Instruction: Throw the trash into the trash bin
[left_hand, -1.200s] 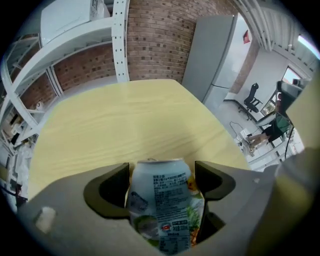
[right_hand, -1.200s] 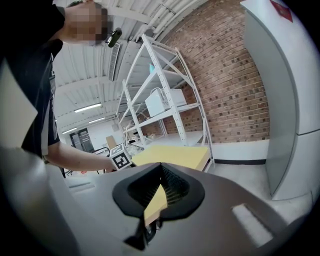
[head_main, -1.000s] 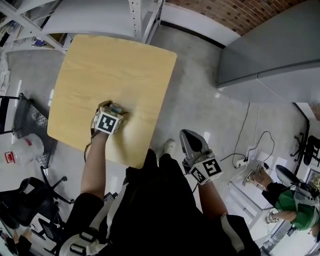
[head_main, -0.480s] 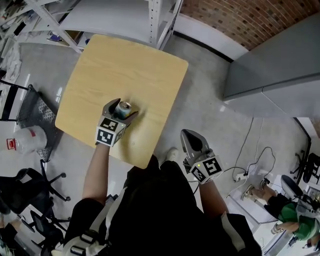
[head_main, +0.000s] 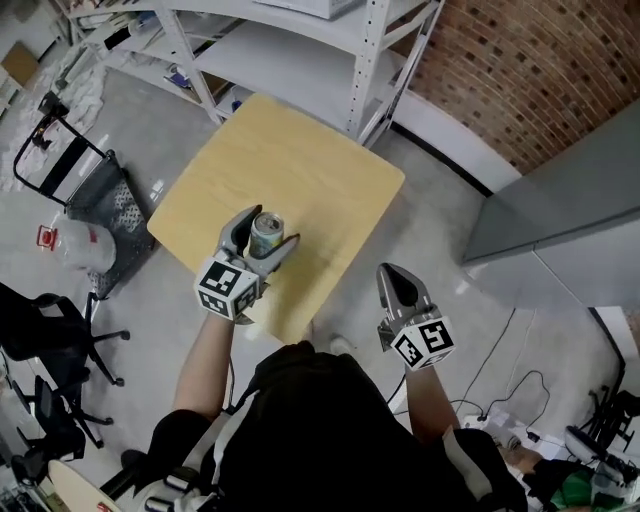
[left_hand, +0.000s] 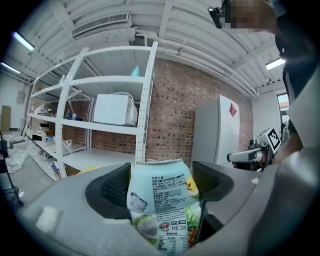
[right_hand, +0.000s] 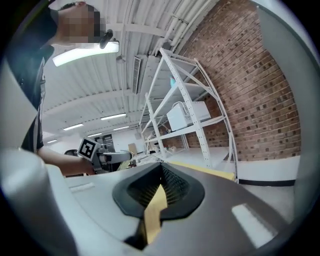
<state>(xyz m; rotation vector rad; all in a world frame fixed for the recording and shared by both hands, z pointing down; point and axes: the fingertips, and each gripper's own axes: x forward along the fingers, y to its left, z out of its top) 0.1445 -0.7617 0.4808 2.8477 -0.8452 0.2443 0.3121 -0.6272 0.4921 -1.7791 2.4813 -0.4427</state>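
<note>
Glossy printed metal can (left_hand: 162, 205) between the left gripper's (head_main: 262, 228) matt grey plastic jaws — below them, smooth pale-wood table (head_main: 300, 170).

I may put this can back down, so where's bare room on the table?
The whole table top shows bare, from the shelf side to the near edge by the can. Crowded: the floor left of it, with a cart and chairs.

Table top (head_main: 320, 165): bare wood on every side of the can (head_main: 265, 238) clamped in the left gripper (head_main: 268, 226).
Far edge: blocked by shelf rack (head_main: 300, 65), uprights close behind.
Left side: wire cart (head_main: 115, 200), then office chair (head_main: 40, 320).
Right side: open floor (head_main: 440, 210) up to grey cabinet (head_main: 570, 220).
</note>
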